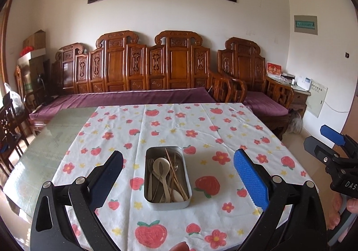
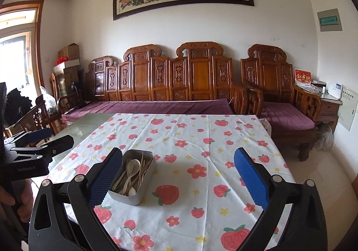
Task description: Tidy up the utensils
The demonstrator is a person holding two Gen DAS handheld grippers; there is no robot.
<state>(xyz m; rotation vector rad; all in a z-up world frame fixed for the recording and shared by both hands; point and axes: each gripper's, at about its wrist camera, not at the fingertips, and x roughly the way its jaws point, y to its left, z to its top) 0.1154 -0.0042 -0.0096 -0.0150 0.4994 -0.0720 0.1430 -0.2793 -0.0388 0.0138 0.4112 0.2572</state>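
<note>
Both jaws gape empty — left hand-held gripper [image 1: 177, 175], right hand-held gripper [image 2: 177, 175] — above the counter [image 1: 201, 130]. The metal tin [image 1: 167, 203] holds light, stiff spoons [image 1: 161, 164], forks and thin chopsticks; likely slippery — pinch mid-handle.

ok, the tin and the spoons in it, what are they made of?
Tin: looks like brushed metal, a dull grey sheen with rounded corners and a thin rim. Spoons: matte beige, no shine, probably plastic or a fibre composite; the look leaves it open. The thin sticks beside them look like bamboo or wood.
</note>
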